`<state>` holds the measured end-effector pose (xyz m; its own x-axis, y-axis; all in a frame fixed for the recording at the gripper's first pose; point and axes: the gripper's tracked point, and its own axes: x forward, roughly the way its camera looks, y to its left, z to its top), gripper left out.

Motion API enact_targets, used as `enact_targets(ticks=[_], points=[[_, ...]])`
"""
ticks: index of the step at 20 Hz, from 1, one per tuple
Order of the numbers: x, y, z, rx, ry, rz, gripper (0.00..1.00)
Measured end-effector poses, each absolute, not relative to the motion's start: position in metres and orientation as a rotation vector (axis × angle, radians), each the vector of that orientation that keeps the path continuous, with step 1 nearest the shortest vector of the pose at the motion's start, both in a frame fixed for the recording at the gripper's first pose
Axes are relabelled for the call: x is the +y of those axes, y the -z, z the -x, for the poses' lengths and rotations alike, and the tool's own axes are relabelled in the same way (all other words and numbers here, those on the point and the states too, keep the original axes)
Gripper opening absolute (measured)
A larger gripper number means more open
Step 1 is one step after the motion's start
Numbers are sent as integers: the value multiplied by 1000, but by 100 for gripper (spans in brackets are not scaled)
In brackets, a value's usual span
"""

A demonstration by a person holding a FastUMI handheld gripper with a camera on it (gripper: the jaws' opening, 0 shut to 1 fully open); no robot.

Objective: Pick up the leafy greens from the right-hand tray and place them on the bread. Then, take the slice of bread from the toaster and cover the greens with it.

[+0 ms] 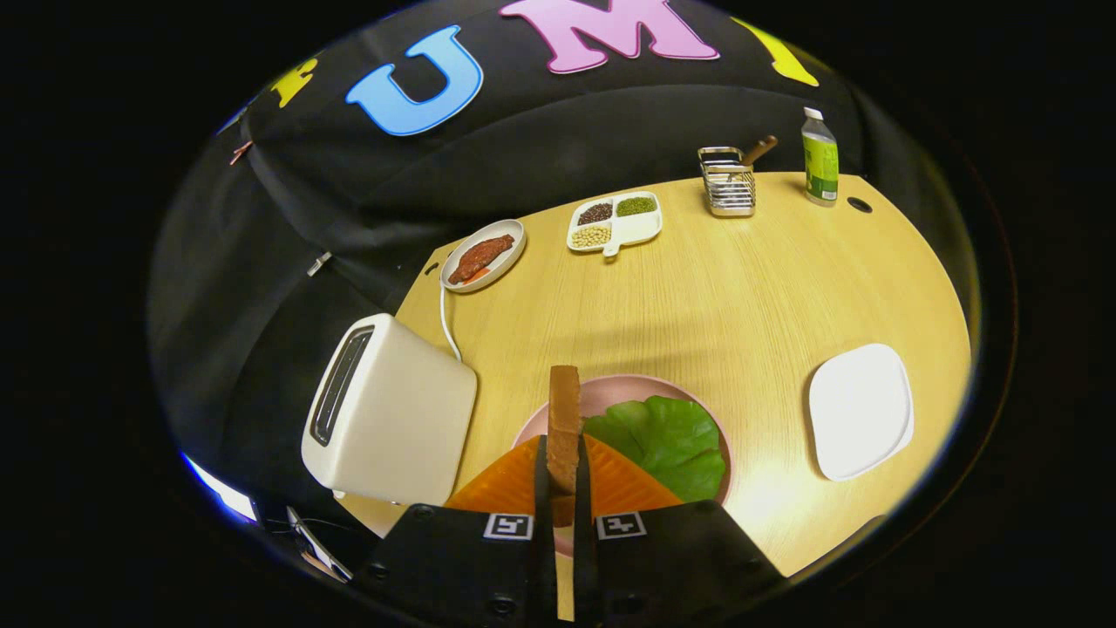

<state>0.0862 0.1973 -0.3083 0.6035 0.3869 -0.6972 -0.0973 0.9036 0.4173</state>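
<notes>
My gripper is shut on a slice of bread, held on edge between the two fingers, above a pink plate. On that plate lies a green leaf, just ahead and to the right of the fingers. The bread under the leaf is hidden. A white toaster stands to the left of the plate, its slot looking empty. To the right of the plate sits a bare white square tray.
At the table's far side stand a white plate with a piece of meat, a divided dish of beans, a wire rack and a bottle. The toaster's cord runs toward the meat plate.
</notes>
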Motion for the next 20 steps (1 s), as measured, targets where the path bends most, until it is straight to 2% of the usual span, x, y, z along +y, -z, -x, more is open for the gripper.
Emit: enact_targets(ticks=[5, 6, 8, 10, 11, 14, 17, 18, 20], points=[[169, 327, -86, 924, -195, -388, 15], [164, 331, -83, 933, -184, -381, 19], [159, 338, -80, 945, -170, -374, 20], [157, 341, -77, 955, -174, -362, 27], [153, 342, -77, 953, -167, -342, 27], [145, 348, -74, 955, -152, -294, 53], [141, 345, -72, 942, -145, -277, 69], [141, 340, -72, 932, -147, -285, 81], [138, 329, -74, 908, -145, -289, 97]])
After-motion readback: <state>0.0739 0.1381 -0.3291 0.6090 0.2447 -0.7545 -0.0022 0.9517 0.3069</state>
